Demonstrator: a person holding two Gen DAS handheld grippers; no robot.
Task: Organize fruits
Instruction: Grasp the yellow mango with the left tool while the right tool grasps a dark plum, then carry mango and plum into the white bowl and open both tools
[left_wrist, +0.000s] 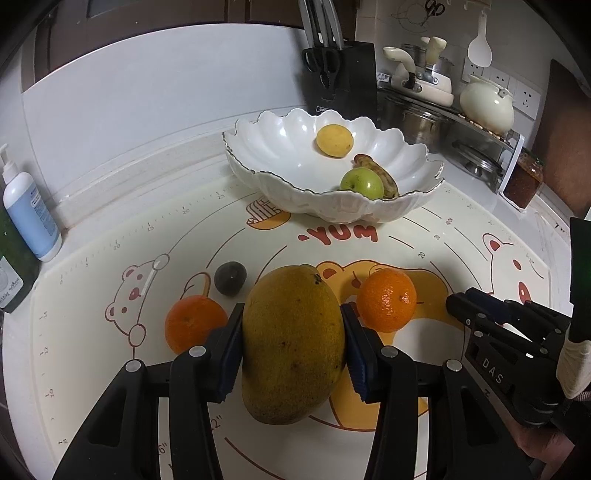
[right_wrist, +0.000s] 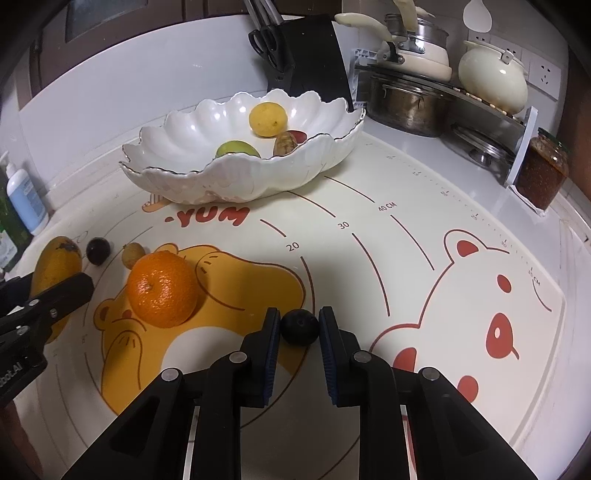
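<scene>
Left gripper (left_wrist: 291, 343) clamped on mango (left_wrist: 293, 345), blue pads pressed to both flanks, near centre of printed mat (left_wrist: 461, 258). One orange (left_wrist: 194, 326) just left of the mango, second orange (left_wrist: 388, 299) just right; small dark fruit (left_wrist: 231, 277) slightly farther left. Right gripper (right_wrist: 299, 326) straddling dark round fruit (right_wrist: 299, 326) on the mat, left pad touching or nearly so, slight gap at the right pad; grasp not confirmed. Scalloped white bowl (left_wrist: 295, 195) at far centre, containing yellow fruit (left_wrist: 334, 140), green apple (left_wrist: 362, 183) and brown spotted fruit (left_wrist: 380, 173). Knife block (left_wrist: 343, 74) behind the bowl.
</scene>
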